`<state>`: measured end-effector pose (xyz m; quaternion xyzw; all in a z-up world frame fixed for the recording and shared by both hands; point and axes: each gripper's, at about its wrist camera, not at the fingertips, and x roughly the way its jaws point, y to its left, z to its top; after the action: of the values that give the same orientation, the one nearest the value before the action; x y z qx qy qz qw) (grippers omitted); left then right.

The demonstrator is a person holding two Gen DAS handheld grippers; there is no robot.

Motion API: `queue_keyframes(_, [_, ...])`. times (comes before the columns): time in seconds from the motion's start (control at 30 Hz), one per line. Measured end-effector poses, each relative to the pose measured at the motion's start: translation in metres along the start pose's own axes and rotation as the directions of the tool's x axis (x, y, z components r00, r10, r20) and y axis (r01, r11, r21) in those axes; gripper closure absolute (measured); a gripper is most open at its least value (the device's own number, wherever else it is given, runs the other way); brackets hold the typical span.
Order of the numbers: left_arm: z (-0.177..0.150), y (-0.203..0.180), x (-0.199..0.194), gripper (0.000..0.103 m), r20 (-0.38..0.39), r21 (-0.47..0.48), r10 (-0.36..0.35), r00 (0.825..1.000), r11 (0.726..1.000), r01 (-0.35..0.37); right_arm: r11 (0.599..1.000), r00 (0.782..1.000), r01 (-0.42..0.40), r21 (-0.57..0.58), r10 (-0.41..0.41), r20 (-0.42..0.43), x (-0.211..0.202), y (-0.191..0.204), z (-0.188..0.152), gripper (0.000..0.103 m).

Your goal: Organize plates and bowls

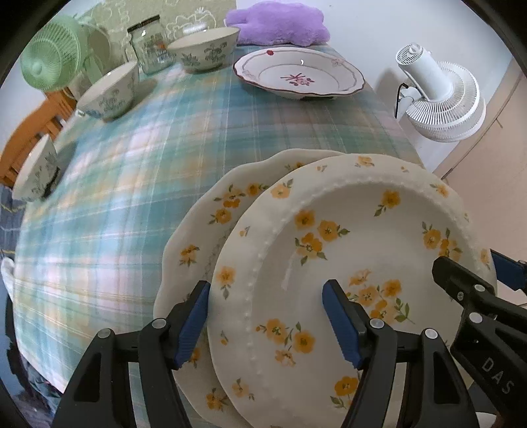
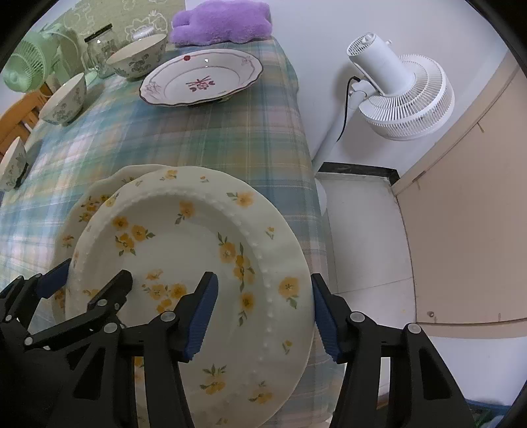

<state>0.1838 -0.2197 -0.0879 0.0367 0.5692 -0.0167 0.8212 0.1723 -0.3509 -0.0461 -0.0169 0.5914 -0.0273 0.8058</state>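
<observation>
1. Far left of the table: three bowls w/ blue-grey flowers, still spread out, none nested. One at the near-left edge [image 1: 34, 174], one further back [image 1: 110, 92], a third at the far end [image 1: 207, 47] next to a glass jar [image 1: 150, 44]. A green fan [image 1: 49, 62] sits behind them.
2. Centre-back: the pink-flowered plate [image 1: 298, 74] lies alone, well apart from the others. A purple plush [image 1: 280, 21] is behind it at the table's far edge.
3. Near edge: two yellow-flowered plates are already one on the other. The beaded plate [image 1: 346, 250] sits on the wavy-edged plate [image 1: 204, 214], shifted toward the right so the lower one peeks out on the left. Not squared up yet.
4. Left gripper [image 1: 265, 324]: fingers straddle the left rim of the beaded plate, one pad outside, one over the inside. Jaws are apart w/ a gap, no clamp visible.
5. Right gripper [image 2: 265, 317]: same deal on the right rim, jaws apart, one pad inside and one past the edge. Can't tell if the outer pad touches.
6. Right of the table: a white fan [image 2: 398, 89] on the floor, not part of the job.
7. Progress, imo: roughly a third done. Left to do: centre the top plate, add the pink plate, nest the bowls.
</observation>
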Motion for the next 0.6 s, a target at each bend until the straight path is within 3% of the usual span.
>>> queue_keyframes(0.13, [0.001, -0.007, -0.002, 0.032, 0.019, 0.048, 0.063, 0.998, 0.997, -0.064, 1.000, 1.000, 0.007, 0.004, -0.007, 0.027, -0.008, -0.002, -0.001, 0.043])
queue_keyframes(0.2, [0.000, -0.005, -0.005, 0.032, 0.021, 0.049, 0.053, 0.998, 0.997, -0.054, 1.000, 0.999, 0.012, -0.004, -0.012, 0.053, -0.017, -0.003, -0.002, 0.046])
queue_keyframes(0.27, [-0.001, 0.003, -0.011, 0.032, 0.037, 0.030, 0.031, 0.999, 0.999, -0.032, 1.000, 0.998, 0.017, -0.008, -0.016, 0.062, -0.021, -0.004, -0.004, 0.064])
queue_keyframes(0.3, [-0.001, 0.006, -0.014, 0.032, 0.041, 0.020, 0.019, 0.999, 1.000, -0.019, 1.000, 0.998, 0.012, -0.002, -0.012, 0.064, -0.021, -0.004, -0.004, 0.069])
queue_keyframes(0.6, [-0.004, 0.025, -0.017, 0.032, 0.037, -0.024, -0.006, 0.999, 1.000, 0.007, 0.996, 0.998, -0.043, -0.078, 0.047, 0.045, -0.009, 0.031, 0.003, 0.069])
